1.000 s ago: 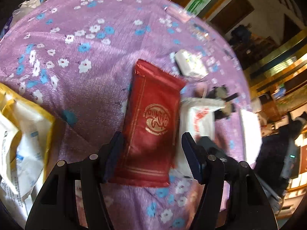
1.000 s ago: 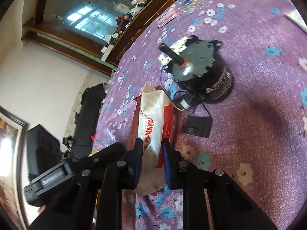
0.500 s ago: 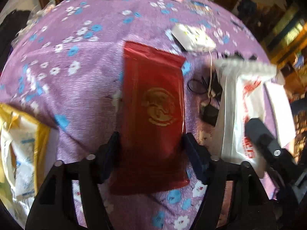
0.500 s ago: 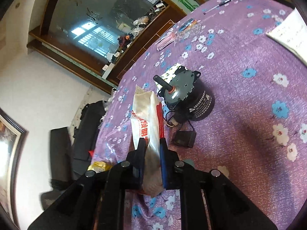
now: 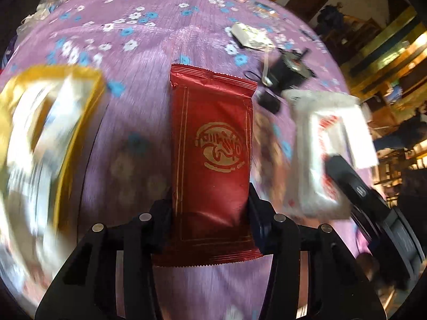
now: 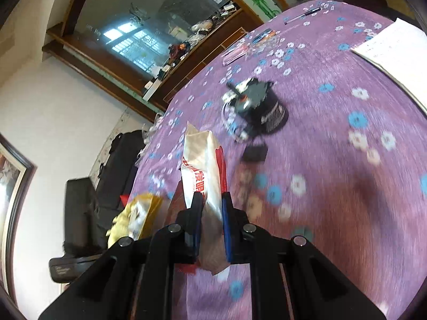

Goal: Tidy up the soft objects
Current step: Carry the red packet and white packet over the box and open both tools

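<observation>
In the left wrist view, a red packet (image 5: 210, 160) is seen between the closing jaws of the left gripper (image 5: 210, 213), whose pads press its sides above a purple flowered tablecloth (image 5: 149, 53); a yellow bag (image 5: 40, 133) lies blurred at the left. In the right wrist view, a white packet (image 6: 202, 176) is pinched upright in the nearly closed right gripper (image 6: 210, 213), near a black motor (image 6: 261, 109).

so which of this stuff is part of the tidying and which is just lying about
Part of the job: red packet between the left gripper fingers; white packet in the right gripper; yellow packet.
Lying about: motor, pen, paper sheet.
</observation>
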The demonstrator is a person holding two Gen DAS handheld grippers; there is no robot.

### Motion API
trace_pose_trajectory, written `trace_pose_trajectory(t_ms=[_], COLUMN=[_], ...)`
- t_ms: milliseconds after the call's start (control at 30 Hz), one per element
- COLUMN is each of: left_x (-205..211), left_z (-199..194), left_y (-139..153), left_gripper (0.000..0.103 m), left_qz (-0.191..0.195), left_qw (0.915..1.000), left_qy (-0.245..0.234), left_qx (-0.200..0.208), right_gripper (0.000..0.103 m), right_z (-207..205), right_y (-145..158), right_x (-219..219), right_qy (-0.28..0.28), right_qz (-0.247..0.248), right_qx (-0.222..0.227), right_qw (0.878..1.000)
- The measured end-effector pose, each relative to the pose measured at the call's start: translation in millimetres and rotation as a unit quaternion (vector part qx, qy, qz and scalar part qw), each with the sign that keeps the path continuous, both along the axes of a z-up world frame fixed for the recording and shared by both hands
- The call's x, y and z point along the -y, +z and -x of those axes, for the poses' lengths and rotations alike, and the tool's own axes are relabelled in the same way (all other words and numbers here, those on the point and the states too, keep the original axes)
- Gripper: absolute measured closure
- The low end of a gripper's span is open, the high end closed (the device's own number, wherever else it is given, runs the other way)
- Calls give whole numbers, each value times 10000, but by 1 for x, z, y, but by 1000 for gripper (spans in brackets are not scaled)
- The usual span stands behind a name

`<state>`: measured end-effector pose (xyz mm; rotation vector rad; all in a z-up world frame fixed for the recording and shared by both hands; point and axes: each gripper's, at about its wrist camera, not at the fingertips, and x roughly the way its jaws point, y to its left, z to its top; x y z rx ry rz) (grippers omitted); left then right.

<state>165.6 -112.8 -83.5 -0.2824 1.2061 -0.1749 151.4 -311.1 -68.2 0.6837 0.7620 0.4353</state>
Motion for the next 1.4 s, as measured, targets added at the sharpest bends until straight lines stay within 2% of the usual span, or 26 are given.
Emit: trace_pose_trajectory(t_ms=[200,367,533,667,867,1067,1200,1400], left_x=[-18,-46,-99,-143,-198,-221,-225,-234], left_z=[60,99,137,155,164,145,126,112], left_y=[28,58,85,93,79,55,40,23], left_gripper=[57,57,57,57,57,57,57,56], left_qz=[303,529,528,359,316,469,299,236], left_qw=[9992,9968,9928,9895,9847,9868,9899,9906], left_qy=[73,176,562,871,1286,1187,1012,956], left_qx=[266,567,918,1096,1136,998,941,946], right_gripper=[91,91,91,91,91,91,91,91], right_z=[32,56,73,72,56,27,6,-8], right_y=[4,26,52,60,69,65,61,55], right_x=[-17,-44,-85,-121,-174,-213,-232,-250], right_qy=[91,404,871,1215,1461,1483,1295,1016], right_qz=[108,107,219,309,733,1020,1403,1993], right_qx=[-24,179,491,486,493,308,193,373], right_qw=[9999,9990,9947,9909,9853,9832,9814,9739])
